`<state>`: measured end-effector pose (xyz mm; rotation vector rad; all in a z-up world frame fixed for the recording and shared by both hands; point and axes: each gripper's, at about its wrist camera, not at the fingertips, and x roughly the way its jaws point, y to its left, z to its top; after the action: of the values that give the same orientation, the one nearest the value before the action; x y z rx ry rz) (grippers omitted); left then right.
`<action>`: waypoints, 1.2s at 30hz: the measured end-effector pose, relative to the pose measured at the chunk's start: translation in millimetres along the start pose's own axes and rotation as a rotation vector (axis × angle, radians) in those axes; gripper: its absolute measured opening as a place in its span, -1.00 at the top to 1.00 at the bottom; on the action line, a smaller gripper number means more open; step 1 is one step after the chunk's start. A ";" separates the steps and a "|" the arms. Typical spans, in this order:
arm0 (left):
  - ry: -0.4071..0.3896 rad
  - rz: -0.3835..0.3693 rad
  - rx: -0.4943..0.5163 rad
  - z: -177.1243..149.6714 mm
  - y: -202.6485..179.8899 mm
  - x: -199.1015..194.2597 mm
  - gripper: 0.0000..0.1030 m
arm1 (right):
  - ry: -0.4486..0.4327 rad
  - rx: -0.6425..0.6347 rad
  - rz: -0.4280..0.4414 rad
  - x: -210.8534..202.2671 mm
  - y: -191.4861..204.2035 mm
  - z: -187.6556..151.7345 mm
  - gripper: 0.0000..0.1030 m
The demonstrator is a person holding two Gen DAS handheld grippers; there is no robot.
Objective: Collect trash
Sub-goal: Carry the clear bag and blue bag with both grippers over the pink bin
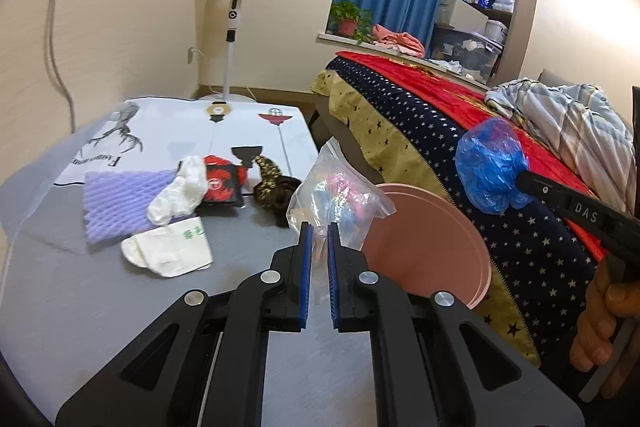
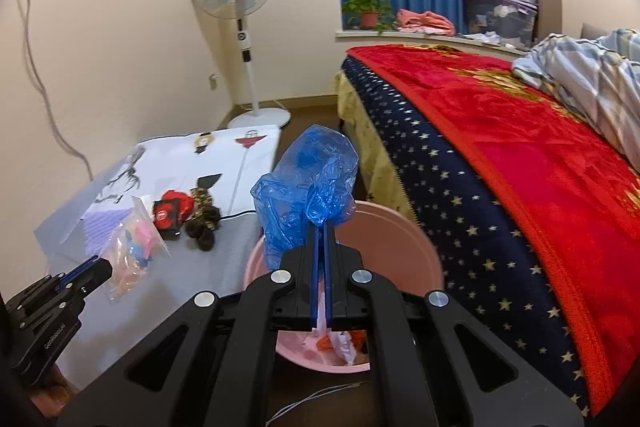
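A bed with a red blanket over a navy star-print cover [image 2: 520,163] fills the 3 o'clock side of the right wrist view. At 9 o'clock lies the grey table with a white printed cloth [image 1: 100,307]. Between the two stands the round pink plastic basin [image 2: 400,251], with crumpled scraps already lying in its bottom.

The right gripper [image 2: 321,223] has its jaws pressed nearly together on the crumpled blue plastic bag [image 2: 308,183], which bulges out past the fingertips toward 12 o'clock, held above the basin's near rim.

The left gripper [image 1: 319,227] has its jaws narrowly parted around the lower edge of a clear zip bag holding pink and blue bits [image 1: 336,203]; the bag stands up beyond the tips toward 12 o'clock, at the table edge beside the basin.

On the table at 10 o'clock lie a purple foam net [image 1: 120,203], a white crumpled wrapper [image 1: 176,195] and a white paper sleeve with green print [image 1: 168,247].
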<state>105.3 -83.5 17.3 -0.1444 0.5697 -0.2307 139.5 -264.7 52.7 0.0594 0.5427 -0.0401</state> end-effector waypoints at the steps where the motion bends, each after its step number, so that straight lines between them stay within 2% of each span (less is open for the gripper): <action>1: -0.001 -0.003 0.000 0.7 -1.7 1.7 0.85 | 0.000 0.003 -0.006 0.5 -2.3 -0.1 0.96; 16: 0.005 -0.066 0.057 11.3 -52.1 42.5 0.85 | -0.006 0.073 -0.086 8.0 -36.3 2.4 0.96; 36: 0.028 -0.073 0.097 9.5 -70.9 73.4 0.85 | 0.028 0.098 -0.115 27.7 -47.3 1.7 0.96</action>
<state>158.0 -170.0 1.3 -0.0684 0.5808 -0.3313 161.5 -312.7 37.7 0.1250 0.5713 -0.1780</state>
